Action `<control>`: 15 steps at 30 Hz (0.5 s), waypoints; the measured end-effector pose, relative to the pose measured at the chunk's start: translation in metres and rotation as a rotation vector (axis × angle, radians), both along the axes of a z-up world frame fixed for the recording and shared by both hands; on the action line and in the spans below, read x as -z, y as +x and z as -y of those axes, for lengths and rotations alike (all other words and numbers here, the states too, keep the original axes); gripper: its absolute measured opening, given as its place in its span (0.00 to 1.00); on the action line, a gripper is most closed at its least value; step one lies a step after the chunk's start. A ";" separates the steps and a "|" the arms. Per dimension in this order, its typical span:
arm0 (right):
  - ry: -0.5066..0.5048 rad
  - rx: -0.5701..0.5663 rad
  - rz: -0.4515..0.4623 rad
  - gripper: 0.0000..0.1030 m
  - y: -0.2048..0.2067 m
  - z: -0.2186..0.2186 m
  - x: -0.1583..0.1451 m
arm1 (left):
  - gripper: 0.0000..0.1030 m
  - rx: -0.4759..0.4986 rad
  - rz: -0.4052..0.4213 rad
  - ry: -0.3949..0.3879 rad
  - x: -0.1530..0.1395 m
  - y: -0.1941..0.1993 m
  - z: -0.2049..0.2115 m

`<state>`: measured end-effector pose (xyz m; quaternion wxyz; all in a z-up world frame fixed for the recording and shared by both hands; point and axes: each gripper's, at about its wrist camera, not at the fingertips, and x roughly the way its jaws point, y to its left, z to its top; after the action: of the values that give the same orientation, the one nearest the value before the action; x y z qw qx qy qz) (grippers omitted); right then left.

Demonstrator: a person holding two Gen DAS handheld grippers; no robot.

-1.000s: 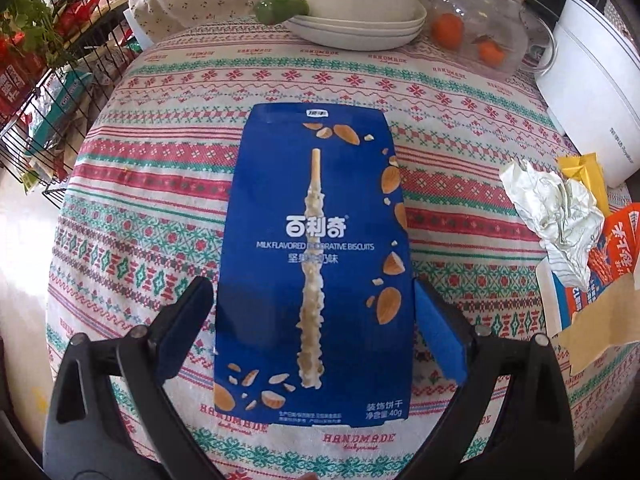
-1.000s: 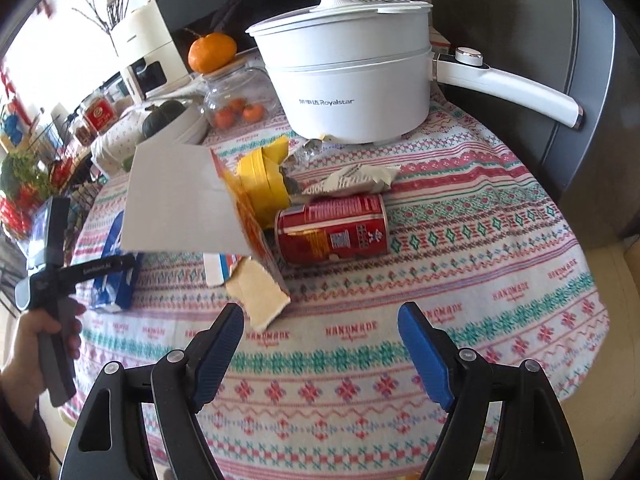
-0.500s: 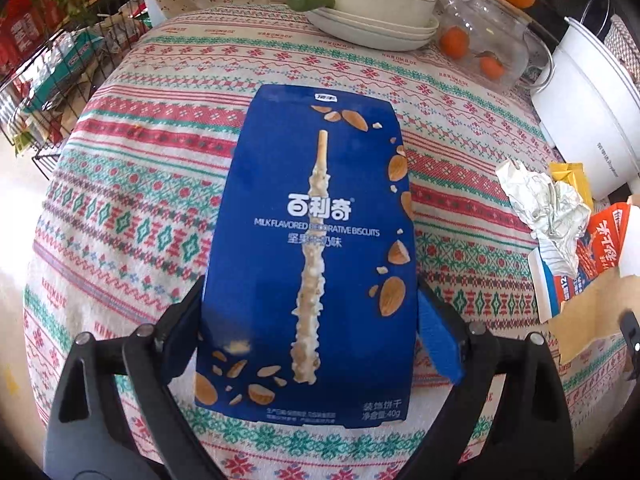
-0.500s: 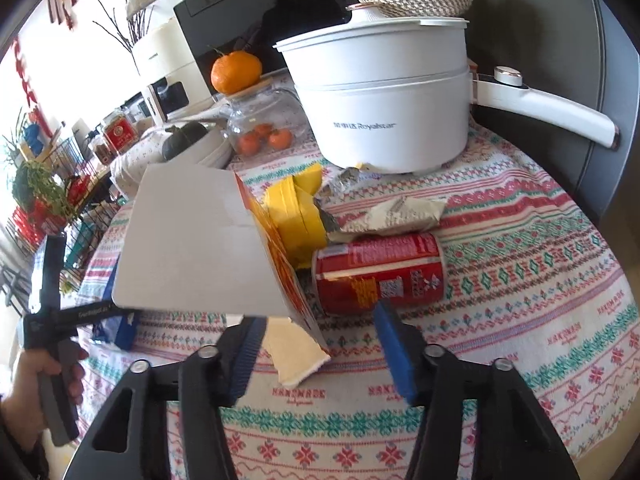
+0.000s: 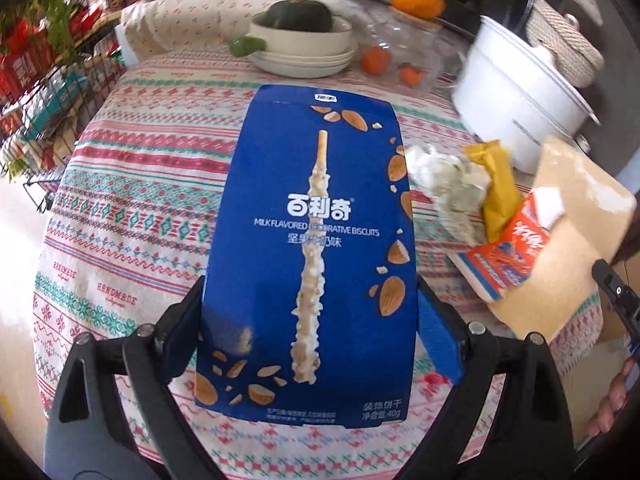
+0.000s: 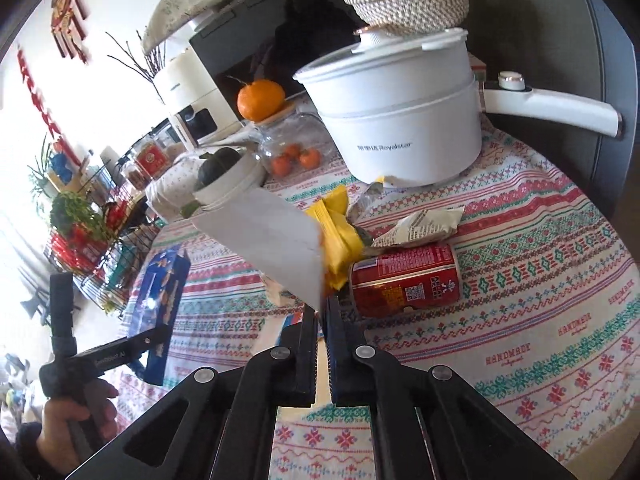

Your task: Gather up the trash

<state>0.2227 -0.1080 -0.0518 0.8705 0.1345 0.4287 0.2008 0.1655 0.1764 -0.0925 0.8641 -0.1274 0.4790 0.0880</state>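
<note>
A blue biscuit box is clamped by its sides in my left gripper and hangs above the patterned tablecloth. The right wrist view shows the same blue box raised at the left. My right gripper has its jaws closing tight on the grey flap of a torn orange carton, whose flap is pinched between the pads. A red can, a yellow wrapper and a crumpled printed wrapper lie just beyond it.
A white electric pot with a long handle stands at the back. Beside it are a glass jar of oranges and stacked bowls holding a green squash. A wire rack stands off the table's left edge.
The left gripper closed on the blue box and lifted it off the cloth. The right gripper moved in and closed from wide open onto the carton flap.
</note>
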 end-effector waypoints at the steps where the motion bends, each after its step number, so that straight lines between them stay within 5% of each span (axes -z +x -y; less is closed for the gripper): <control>1: -0.004 -0.006 0.007 0.04 -0.004 0.002 -0.004 | 0.91 0.016 0.011 0.003 -0.005 -0.005 0.005; 7: -0.056 -0.045 0.007 0.04 -0.027 0.013 -0.021 | 0.91 0.126 0.027 0.017 -0.015 -0.024 0.041; 15: -0.078 -0.038 -0.119 0.05 -0.055 0.045 -0.015 | 0.91 0.225 0.017 0.046 -0.018 -0.046 0.072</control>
<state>0.1682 -0.1529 -0.0370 0.8441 0.1041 0.4898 0.1918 0.1195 0.1041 -0.0744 0.8753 -0.0536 0.4806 0.0004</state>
